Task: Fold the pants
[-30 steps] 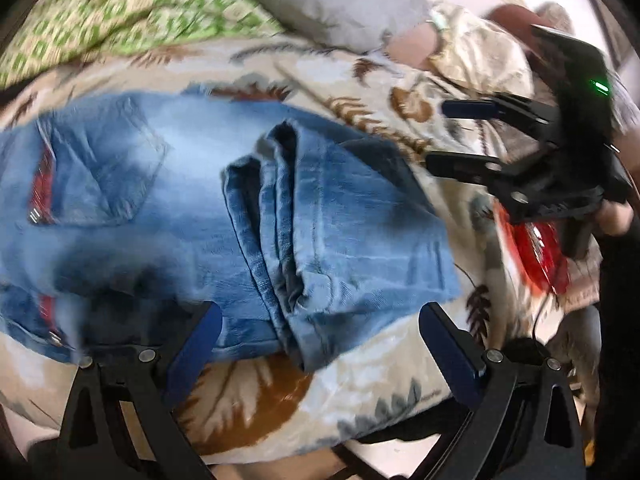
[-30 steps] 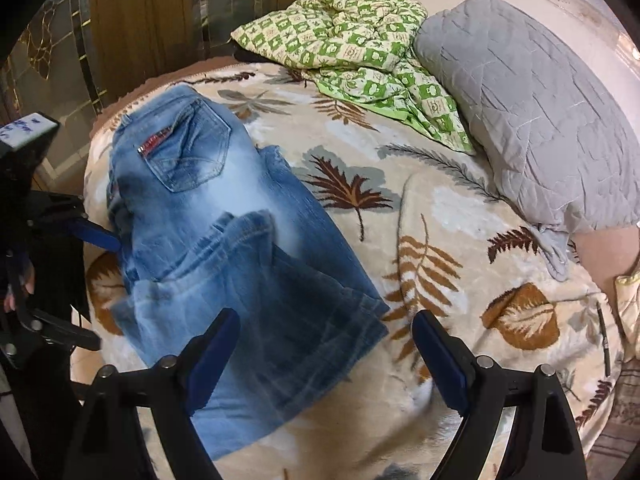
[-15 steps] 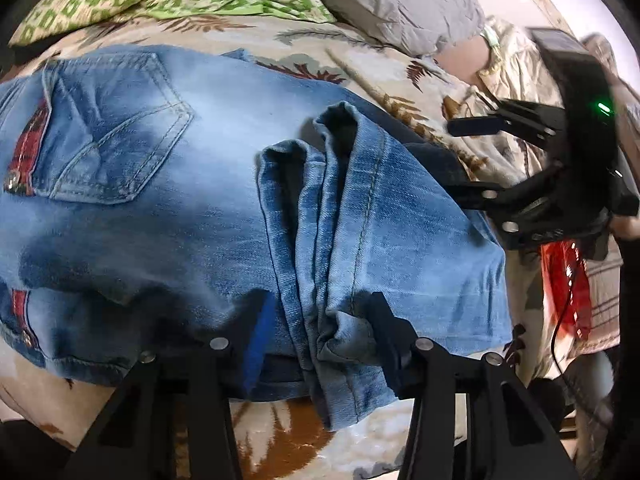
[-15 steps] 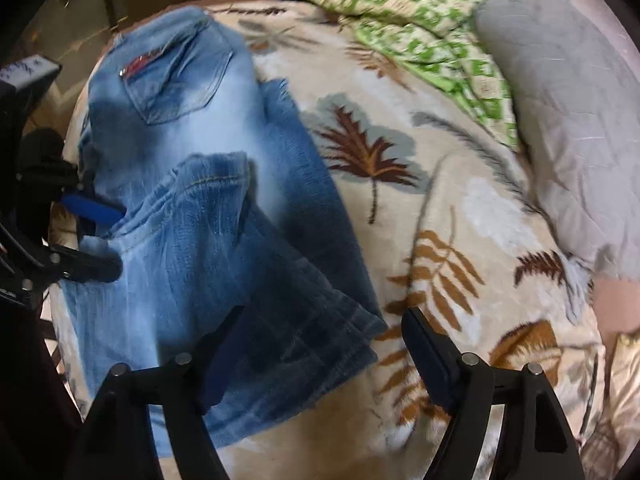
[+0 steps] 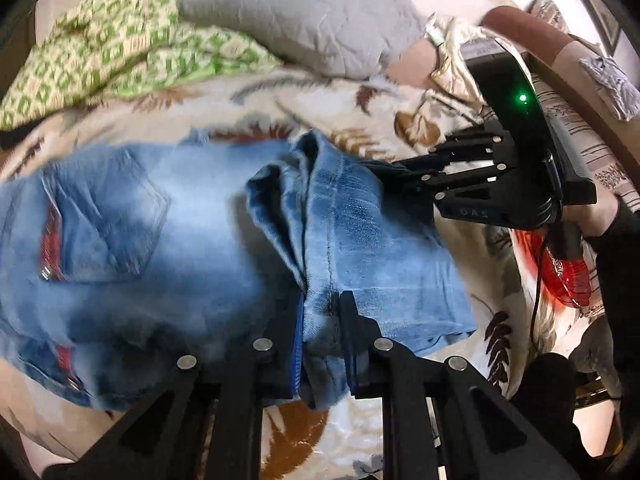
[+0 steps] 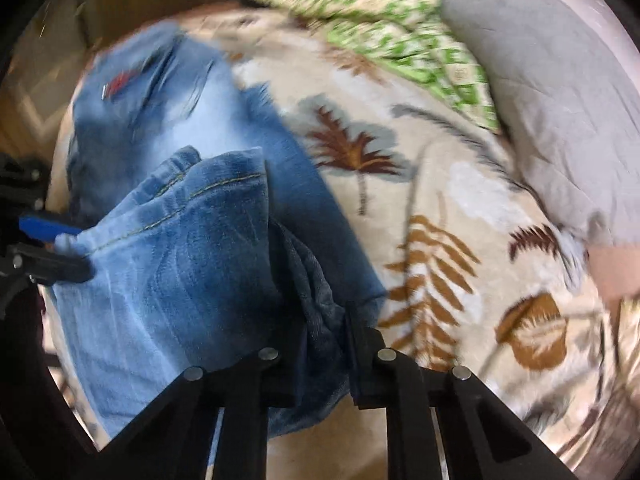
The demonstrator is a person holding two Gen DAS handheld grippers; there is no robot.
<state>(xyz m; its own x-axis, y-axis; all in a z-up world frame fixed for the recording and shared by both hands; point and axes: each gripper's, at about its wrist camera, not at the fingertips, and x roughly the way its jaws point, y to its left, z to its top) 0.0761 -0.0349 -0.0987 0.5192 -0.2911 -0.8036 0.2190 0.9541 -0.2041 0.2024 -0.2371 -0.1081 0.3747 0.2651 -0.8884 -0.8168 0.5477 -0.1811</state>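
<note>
Left gripper (image 5: pixel 320 336) and right gripper (image 6: pixel 320 344) each clenched on the jeans' (image 5: pixel 168 240) folded leg end — probably to carry it over the seat

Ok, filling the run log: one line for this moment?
left claw: shut on jeans | right claw: shut on jeans | bed: jeans half folded

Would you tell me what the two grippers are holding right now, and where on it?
Both hold the jeans: the left gripper pinches the bunched near edge of the folded-over legs, the right gripper the far edge.
</note>
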